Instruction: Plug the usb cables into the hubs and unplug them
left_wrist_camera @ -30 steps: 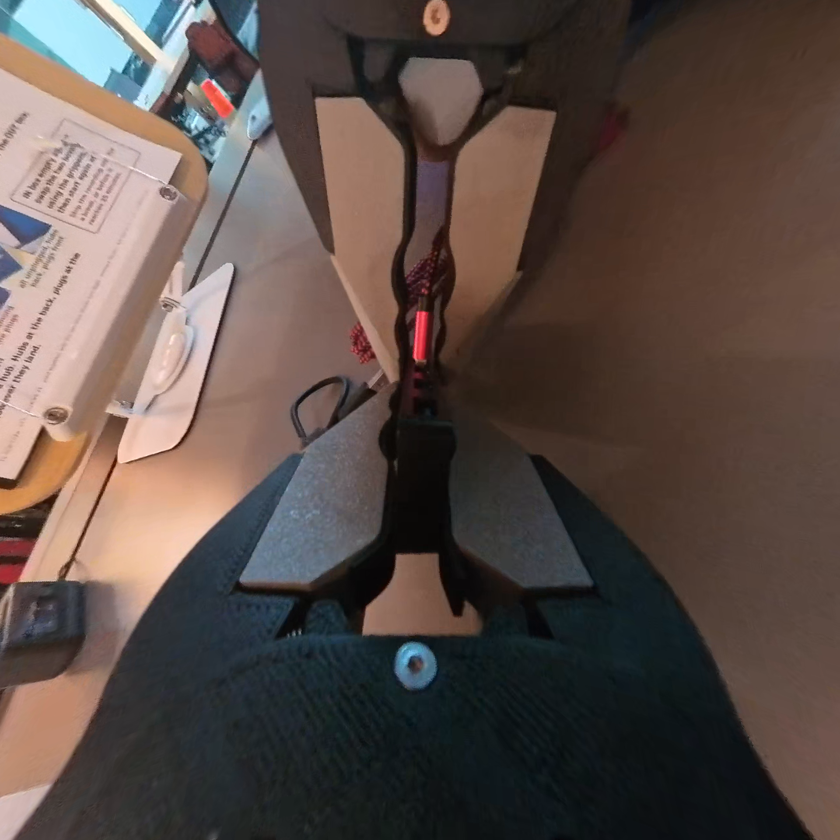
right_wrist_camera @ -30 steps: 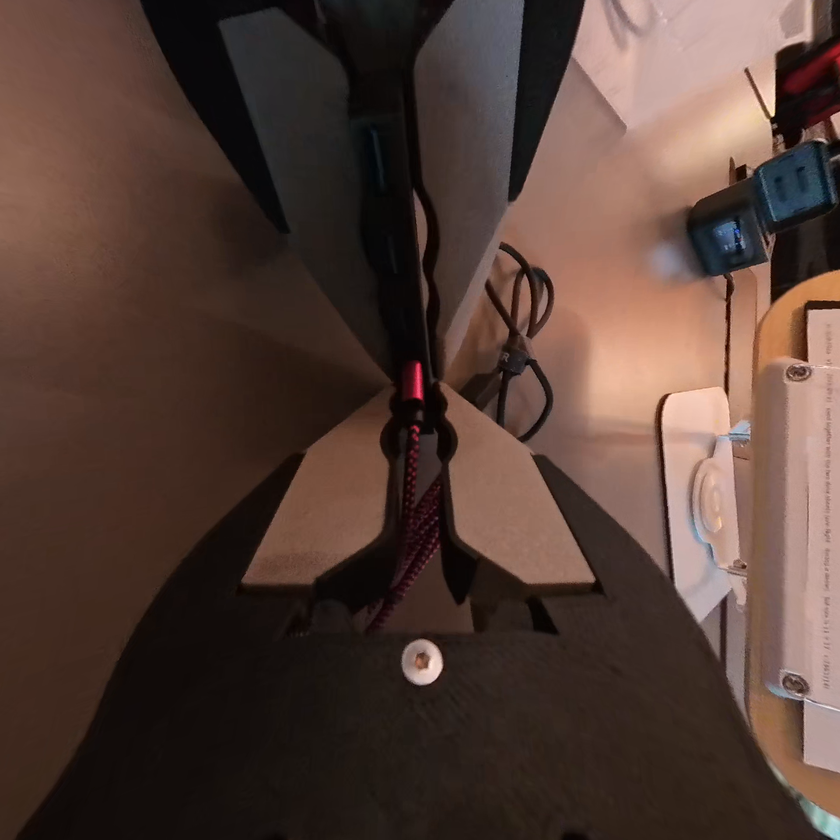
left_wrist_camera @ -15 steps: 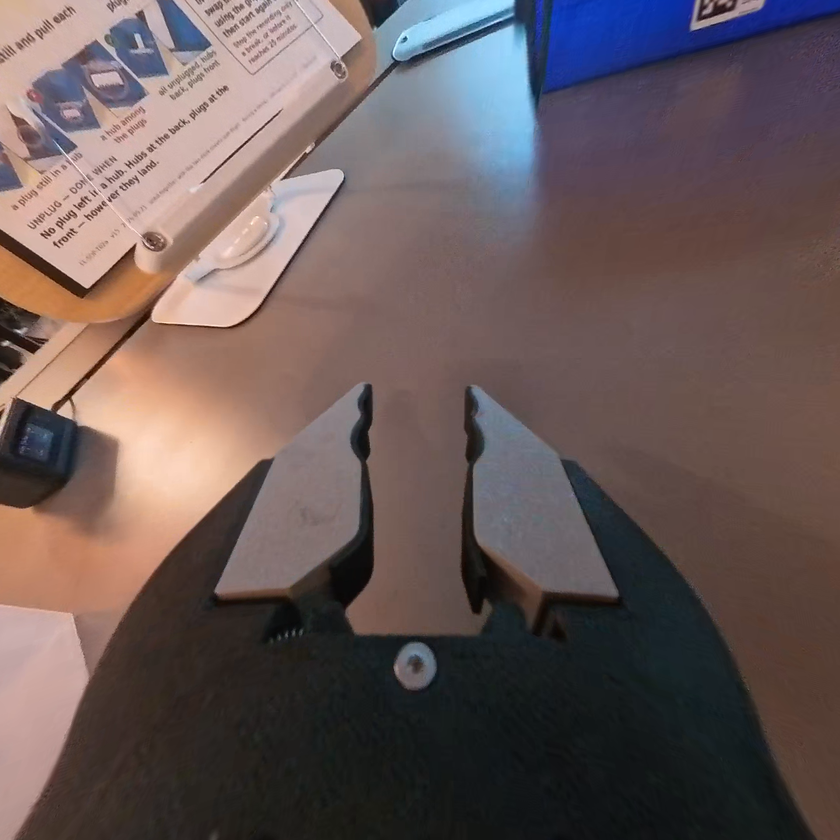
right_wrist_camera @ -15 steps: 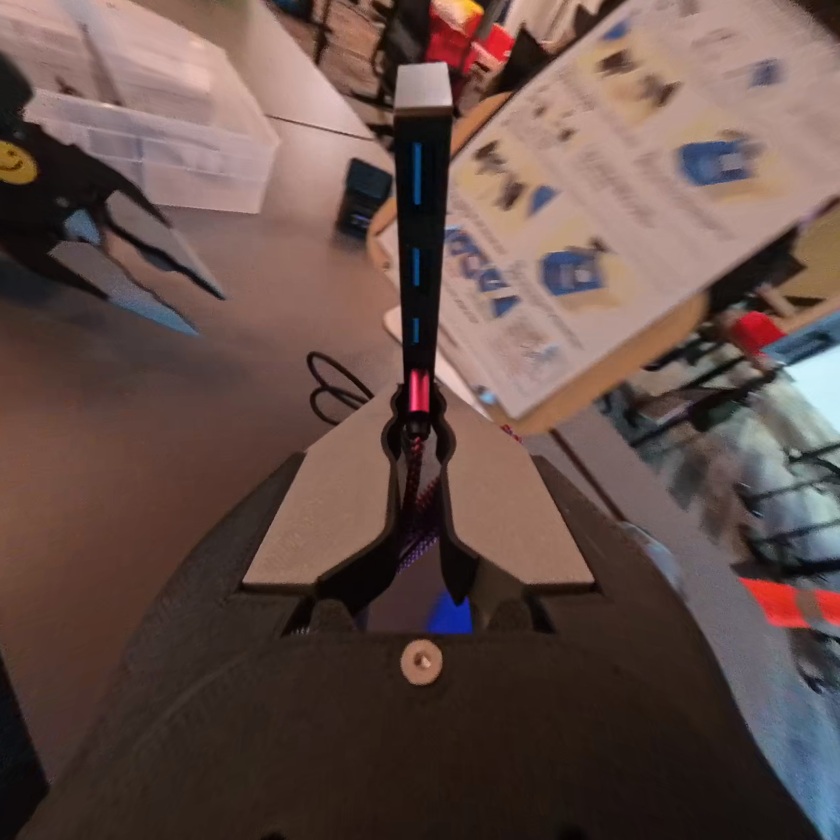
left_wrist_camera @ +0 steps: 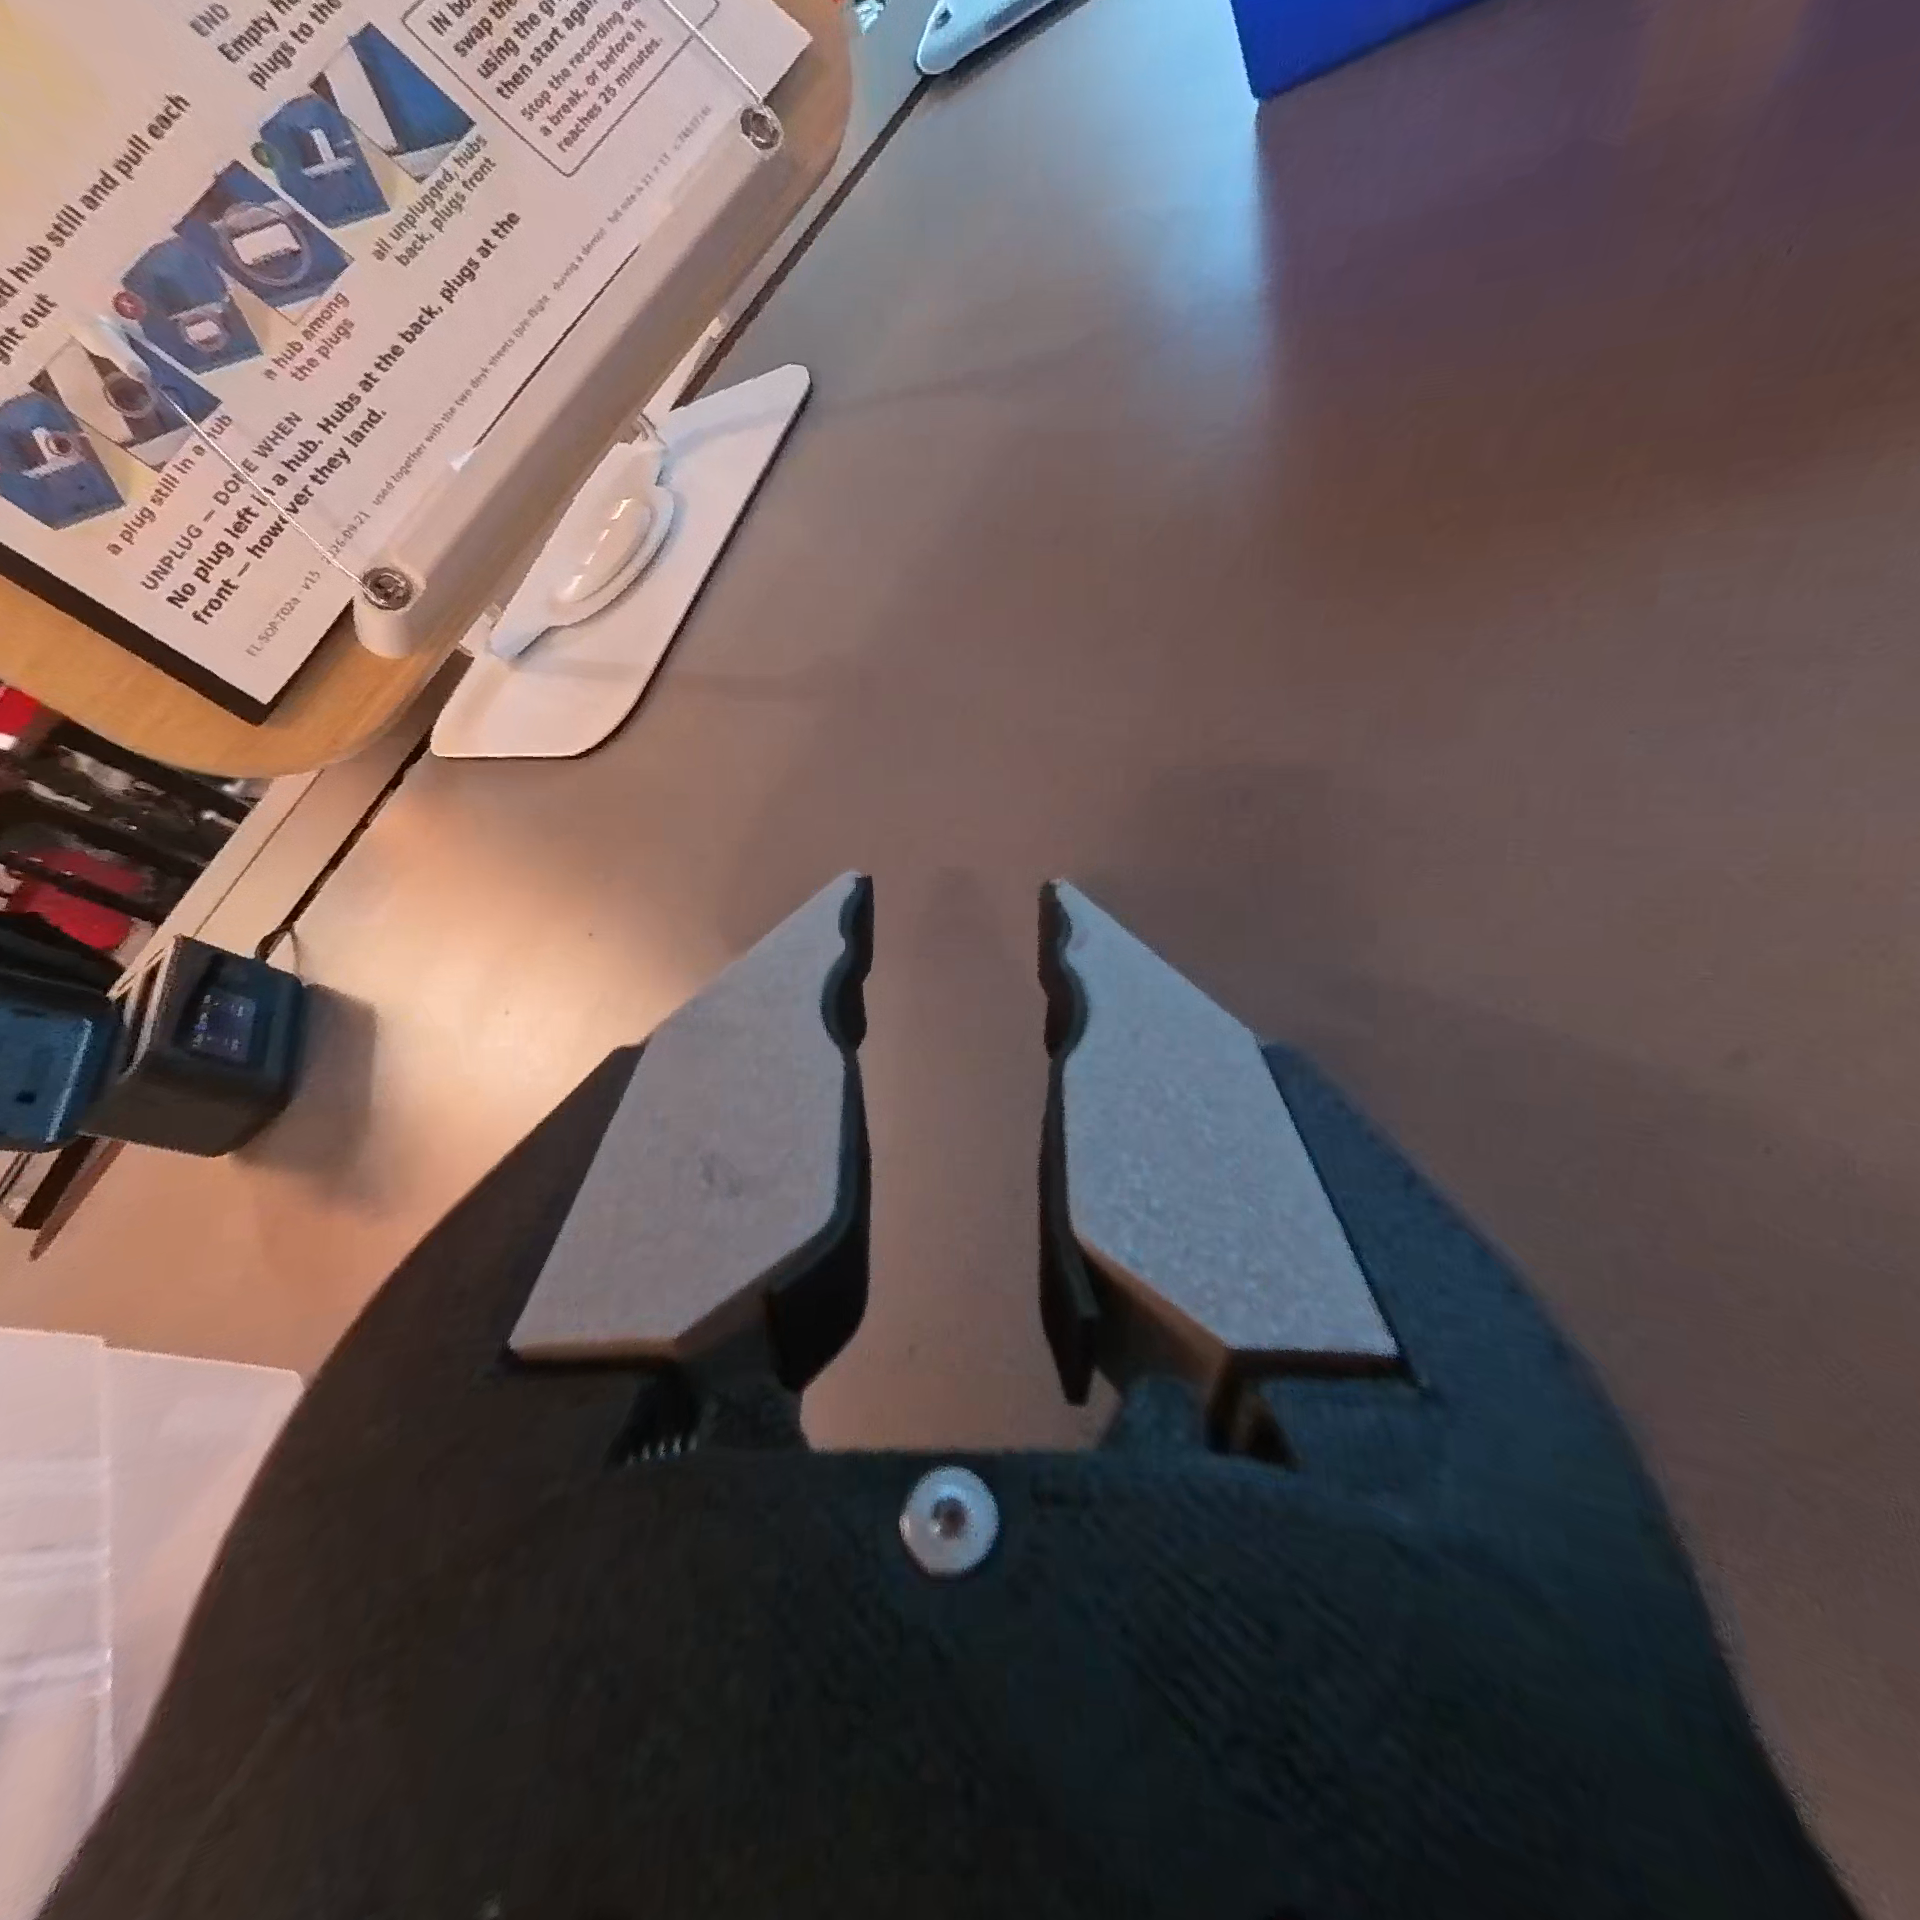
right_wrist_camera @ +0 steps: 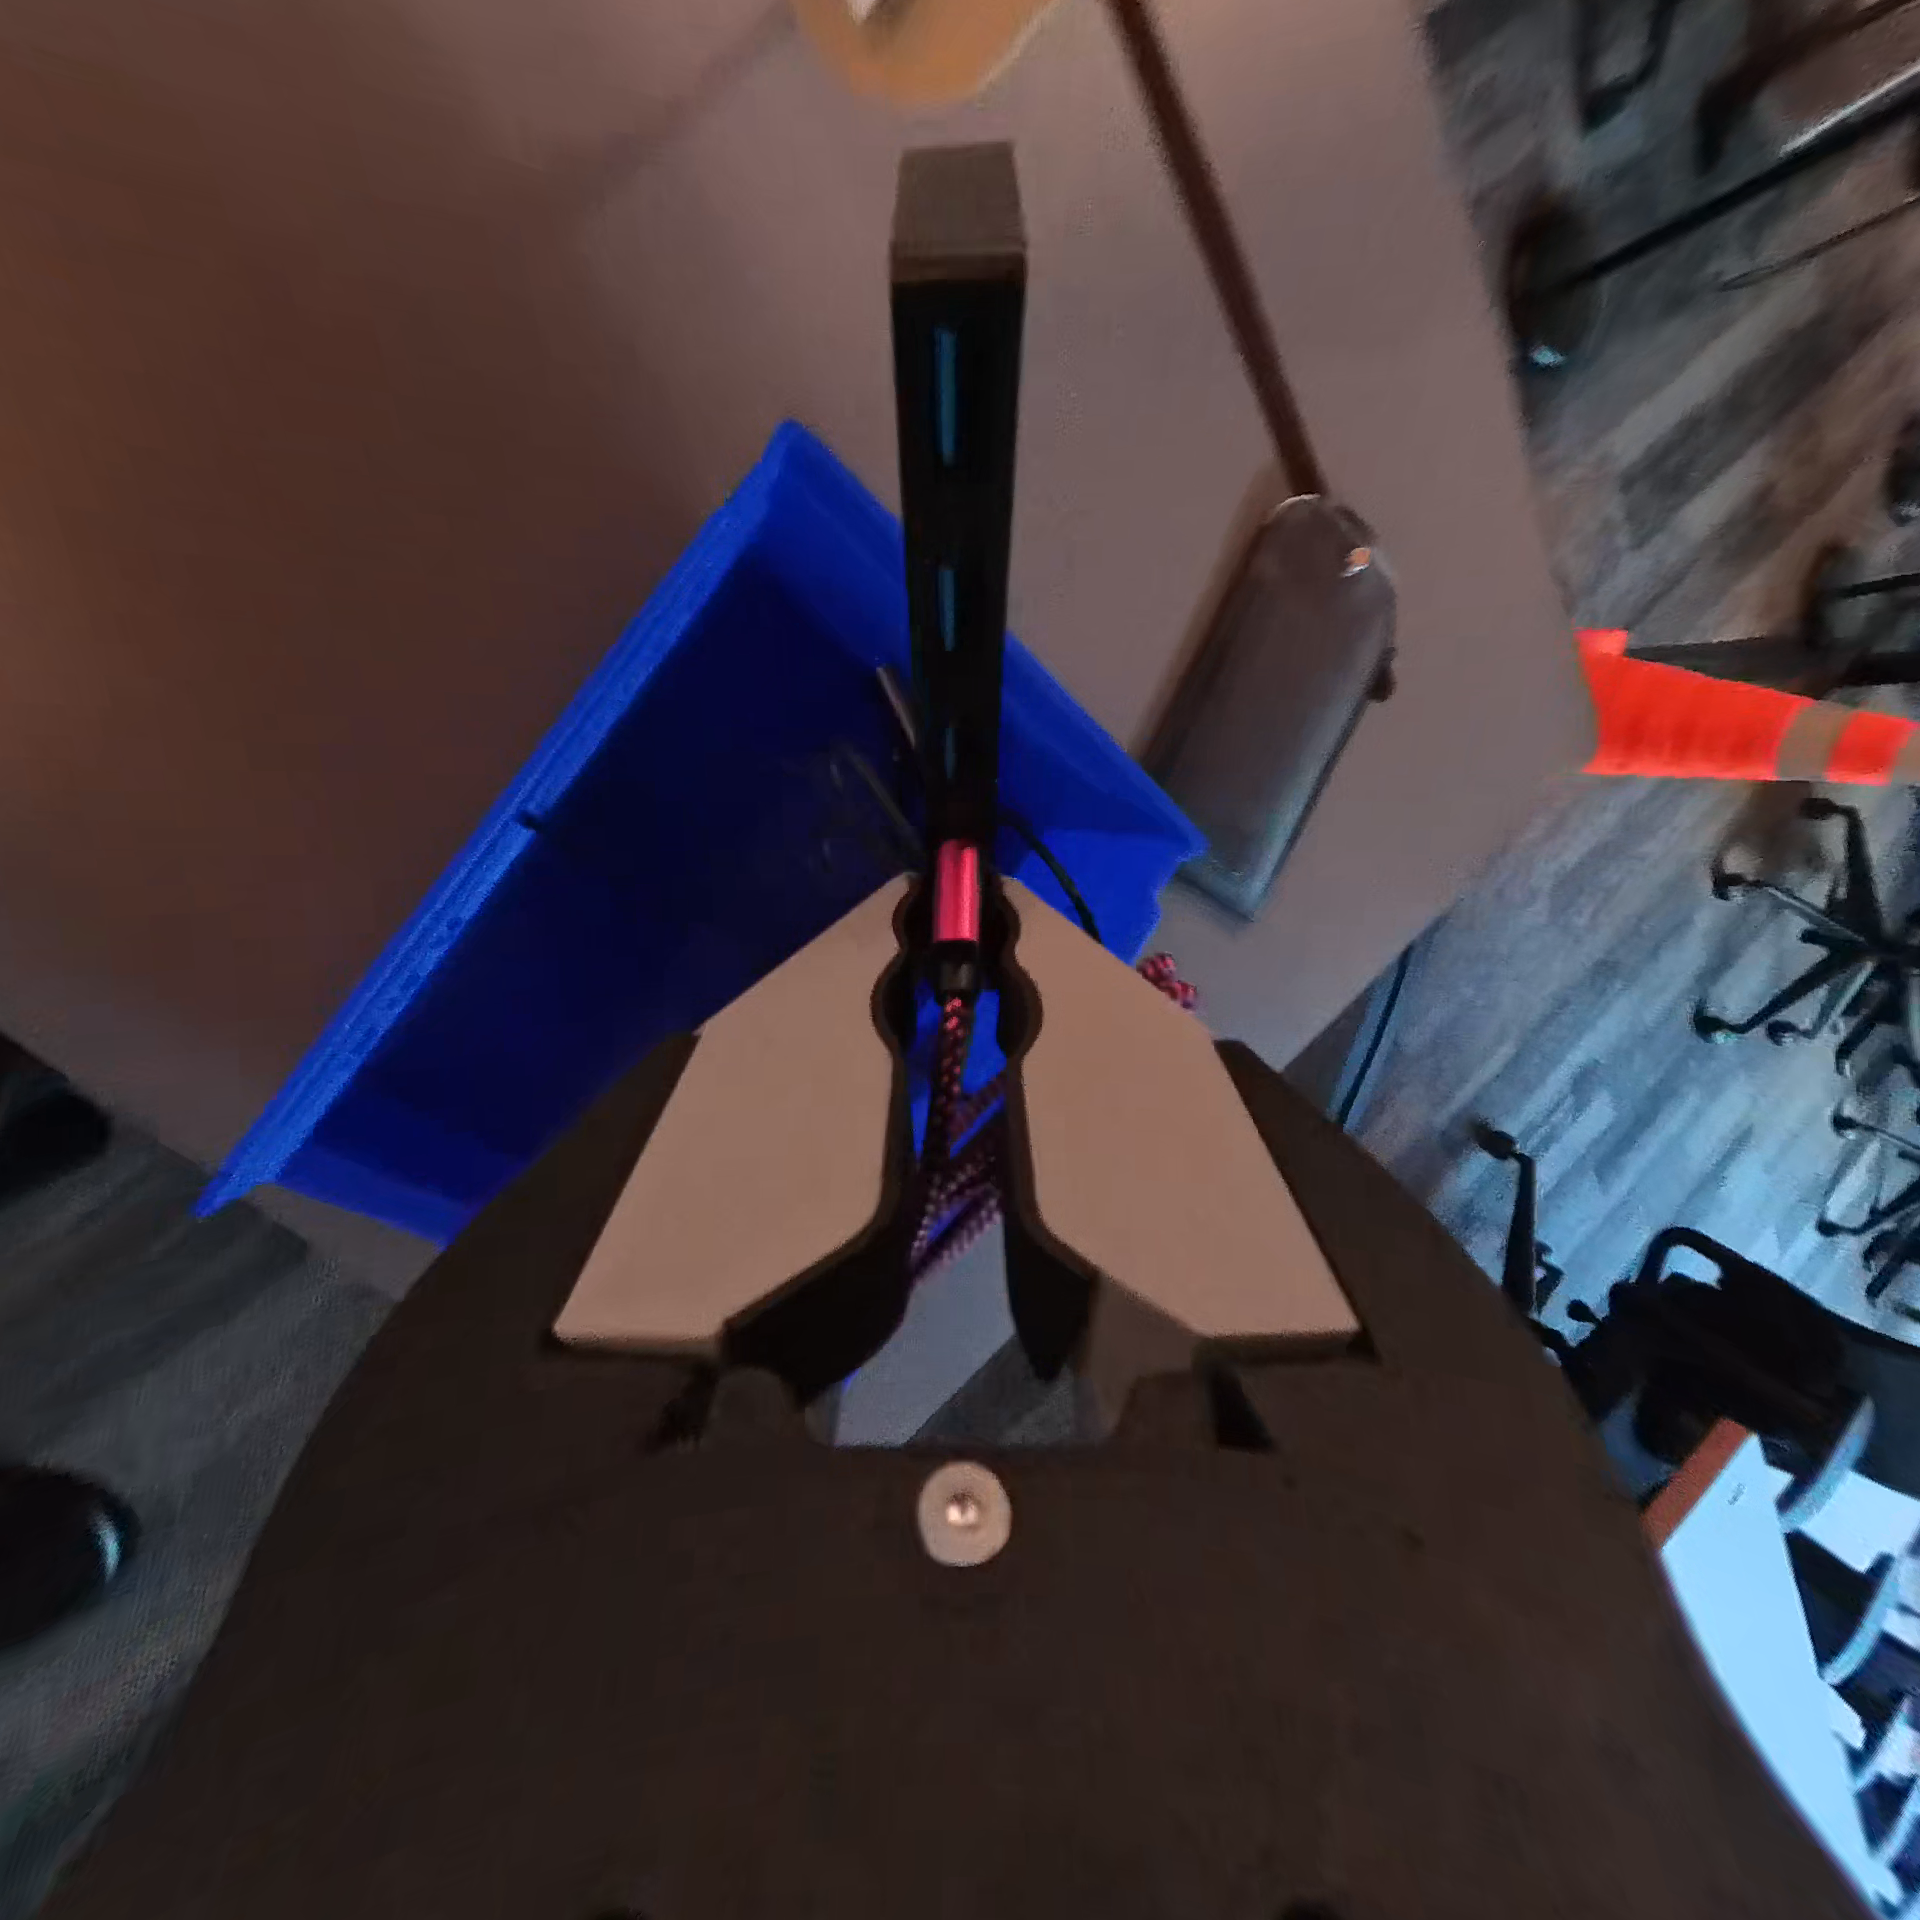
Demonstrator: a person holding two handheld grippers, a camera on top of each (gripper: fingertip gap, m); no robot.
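Note:
My right gripper (right_wrist_camera: 958, 914) is shut on the red metal plug (right_wrist_camera: 956, 894) of a red-and-black braided USB cable (right_wrist_camera: 951, 1153). The plug sits in the end of a black USB hub (right_wrist_camera: 954, 436) with blue ports, which stands out ahead of the fingertips in the air, above a blue bin (right_wrist_camera: 665, 862). My left gripper (left_wrist_camera: 954, 914) is open and empty, low over the brown table (left_wrist_camera: 1351, 623). No hub or cable shows in the left wrist view.
An instruction sheet on a white stand (left_wrist_camera: 582, 561) and a small black device (left_wrist_camera: 208, 1049) are at the left table edge. A blue box corner (left_wrist_camera: 1340, 42) is at the far right. Beyond the bin, chairs on the floor (right_wrist_camera: 1662, 935) and a red-and-orange strip (right_wrist_camera: 1725, 727) show. Across from one pair of fingers to the other is roughly 45 cm.
My left gripper let go of the hub, opened and pulled away over bare table. My right gripper kept the plug with the hub on it and swung round over the blue bin.

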